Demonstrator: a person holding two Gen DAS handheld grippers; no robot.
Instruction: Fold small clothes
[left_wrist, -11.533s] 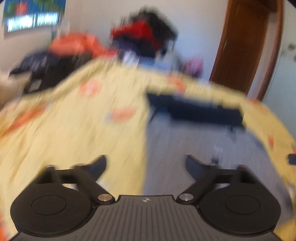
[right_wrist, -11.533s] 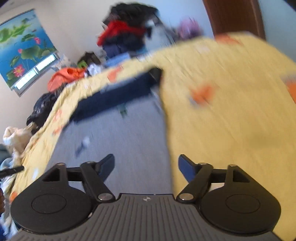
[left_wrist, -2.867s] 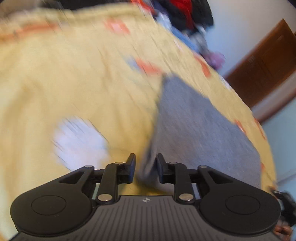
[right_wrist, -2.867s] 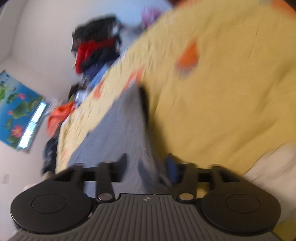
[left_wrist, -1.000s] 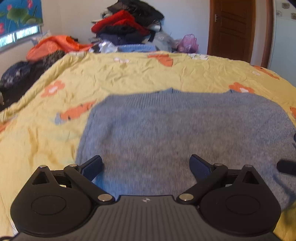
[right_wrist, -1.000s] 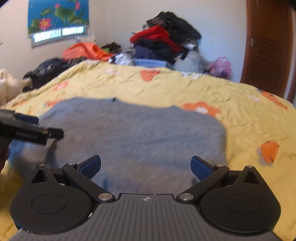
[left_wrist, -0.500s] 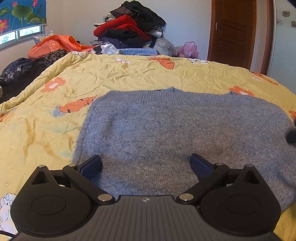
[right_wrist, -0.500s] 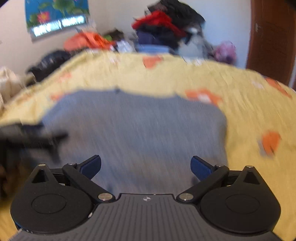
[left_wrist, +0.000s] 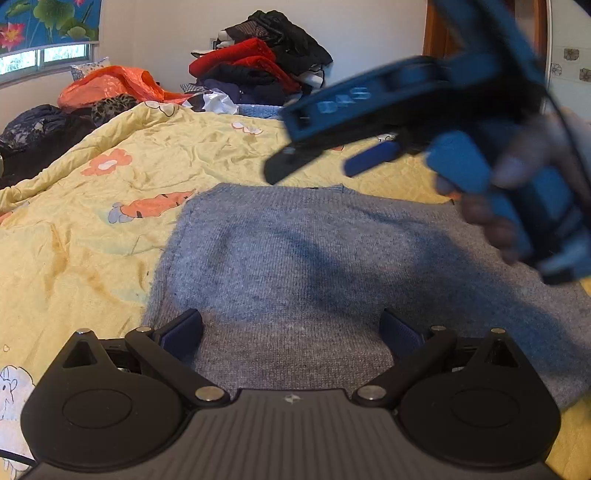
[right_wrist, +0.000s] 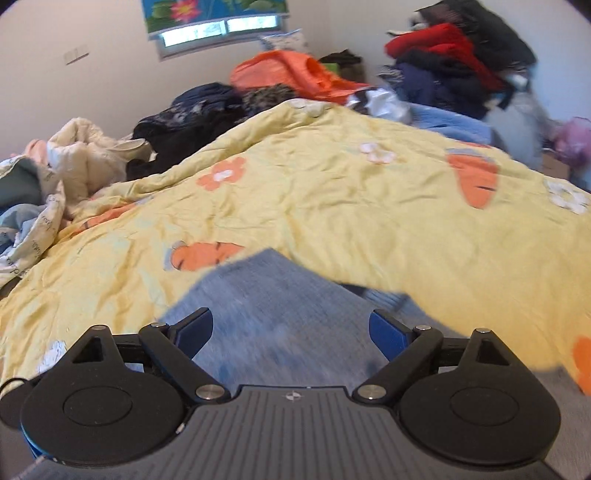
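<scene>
Sweater (left_wrist: 314, 266): one, grey, lay flat on yellow quilt (left_wrist: 110, 206) | left gripper (left_wrist: 291, 332): one, jaws spread wide over sweater's near edge, gripping nothing | right gripper (right_wrist: 291, 328): one, jaws wide but closing above sweater's corner, nothing clamped | hand (left_wrist: 517, 192): one, carrying it | clothes pile (left_wrist: 258, 62): one by wall

A bed (left_wrist: 110, 229) under a rumpled yellow quilt (right_wrist: 332, 206) printed with carrots and flowers fills the pale-walled room. Daylight enters a window (left_wrist: 44, 59) beneath a lotus-print blind (right_wrist: 214, 11); heaped clothes (left_wrist: 266, 66) line the far wall beside a brown wooden door (left_wrist: 430, 37).
</scene>
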